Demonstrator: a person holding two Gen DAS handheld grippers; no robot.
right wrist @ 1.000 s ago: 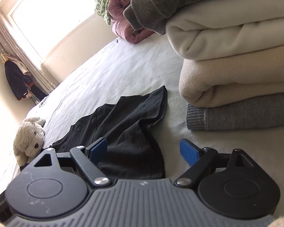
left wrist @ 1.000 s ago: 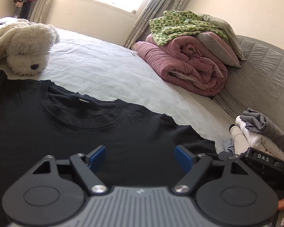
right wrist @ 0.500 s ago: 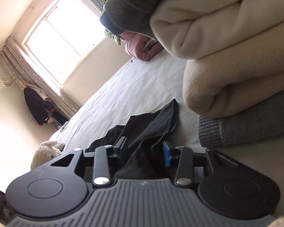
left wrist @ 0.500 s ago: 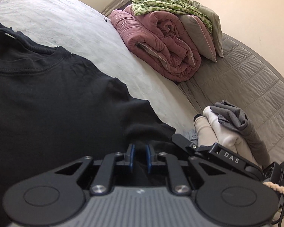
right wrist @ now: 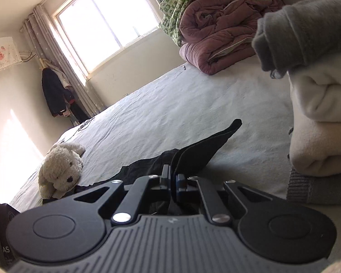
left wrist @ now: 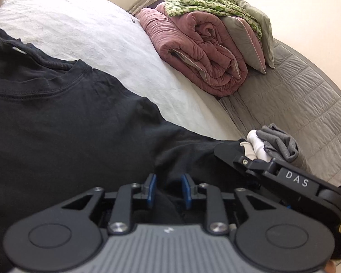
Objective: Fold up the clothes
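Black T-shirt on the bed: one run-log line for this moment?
stage: grasp for fold | left gripper: shut on black T-shirt | right gripper: shut on sleeve | folded stack: beside sleeve, untouched

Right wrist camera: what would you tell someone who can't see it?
The right hand-held gripper is shut on a black shirt lying on a white bed. A fluffy toy dog sits left; folded clothes are stacked right.
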